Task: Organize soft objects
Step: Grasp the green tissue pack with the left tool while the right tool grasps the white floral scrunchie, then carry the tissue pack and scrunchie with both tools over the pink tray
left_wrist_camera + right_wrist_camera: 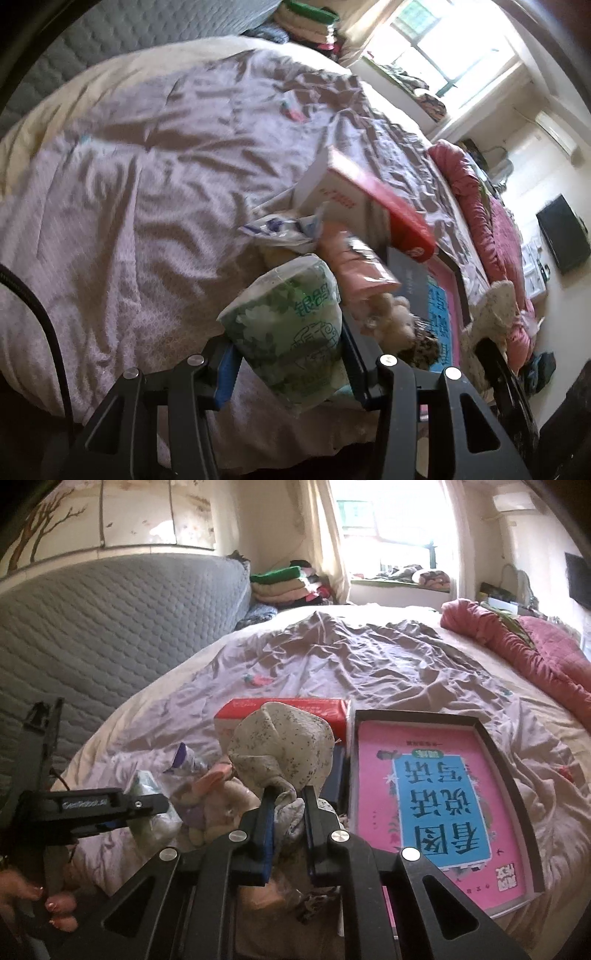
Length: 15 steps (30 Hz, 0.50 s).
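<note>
Bulging between left tool [291, 373] pads: green-printed, plastic-wrapped tissue pack [286, 325].

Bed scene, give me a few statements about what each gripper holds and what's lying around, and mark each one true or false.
1. The left gripper is shut on a green tissue pack. True.
2. The right gripper is open and empty. False: it pinches a speckled cloth.
3. A pink book lies in a dark tray. True.
4. The red and white box sits on the floor. False: it rests on the bed.
</note>
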### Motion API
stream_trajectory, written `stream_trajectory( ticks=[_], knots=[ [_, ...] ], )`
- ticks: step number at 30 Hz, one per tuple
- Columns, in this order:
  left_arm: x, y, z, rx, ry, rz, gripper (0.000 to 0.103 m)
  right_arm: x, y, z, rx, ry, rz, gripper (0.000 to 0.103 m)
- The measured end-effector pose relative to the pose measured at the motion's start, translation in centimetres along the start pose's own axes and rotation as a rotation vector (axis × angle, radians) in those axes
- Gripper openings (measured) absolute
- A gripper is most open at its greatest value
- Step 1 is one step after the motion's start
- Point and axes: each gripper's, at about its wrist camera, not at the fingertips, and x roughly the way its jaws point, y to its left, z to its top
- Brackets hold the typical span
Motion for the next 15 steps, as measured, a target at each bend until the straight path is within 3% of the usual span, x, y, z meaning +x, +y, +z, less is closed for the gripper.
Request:
stream_trajectory(
  ticks=[6, 15],
  knots=[
    [-1.9, -3.1, -0.7, 0.098, -0.044, -0.025, 0.049, -1.9, -1.5, 0.2, 0.029, -0.026, -0.027, 0.013],
    [-2.7, -8.1, -2.8, 0.245, -0.048, -0.032, 0.049, -4.1, -4.5, -0.3, 0.094, -0.054, -0.053, 0.013]
  ],
)
